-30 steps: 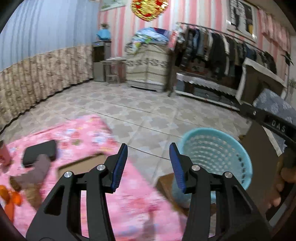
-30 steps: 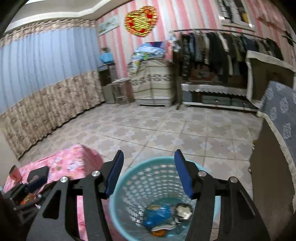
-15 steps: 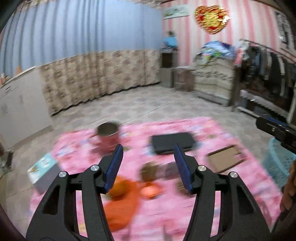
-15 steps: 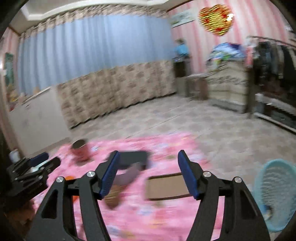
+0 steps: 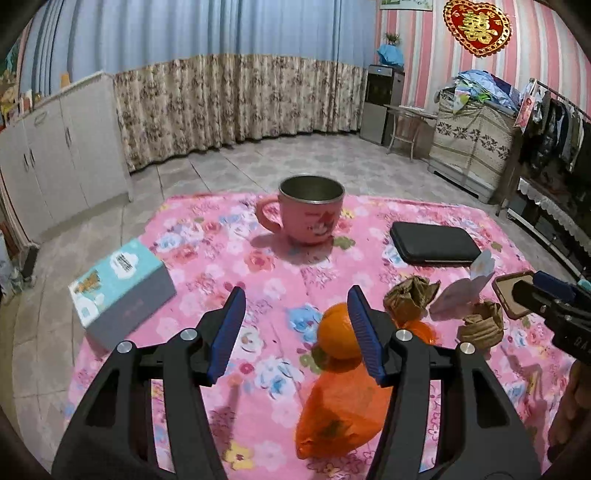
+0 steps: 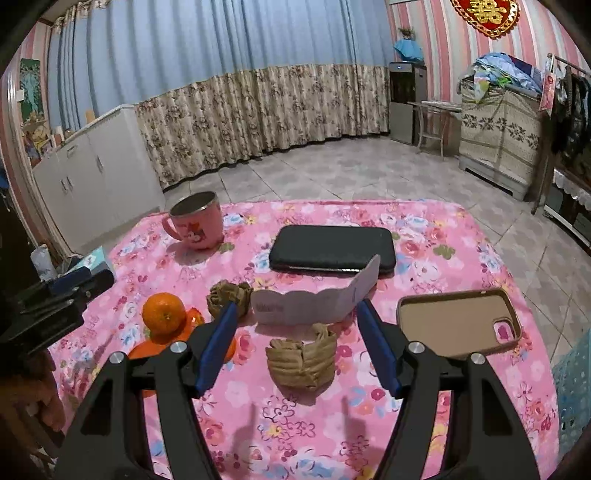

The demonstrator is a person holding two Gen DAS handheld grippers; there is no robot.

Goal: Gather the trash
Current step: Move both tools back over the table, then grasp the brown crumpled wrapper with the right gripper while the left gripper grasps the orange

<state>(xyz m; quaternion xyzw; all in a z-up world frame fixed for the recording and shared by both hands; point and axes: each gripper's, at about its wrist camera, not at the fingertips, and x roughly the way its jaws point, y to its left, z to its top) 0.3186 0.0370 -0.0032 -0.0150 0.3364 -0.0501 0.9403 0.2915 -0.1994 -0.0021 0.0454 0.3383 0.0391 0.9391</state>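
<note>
Both grippers empty, fingers spread wide. Right gripper (image 6: 295,345) hovers over crumpled brown paper wad (image 6: 301,363) on pink floral tabletop (image 6: 424,229). Risk: folded white paper slip (image 6: 314,301) just behind gets knocked; left gripper (image 5: 295,332) near round orange fruit (image 5: 338,334), not trash, could roll.

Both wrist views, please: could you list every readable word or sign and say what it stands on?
"囍", in gold: red heart ornament.
"DA", cut off at the edge: right gripper.
Too blurred to read: the label on the box and the print on the folded paper.
</note>
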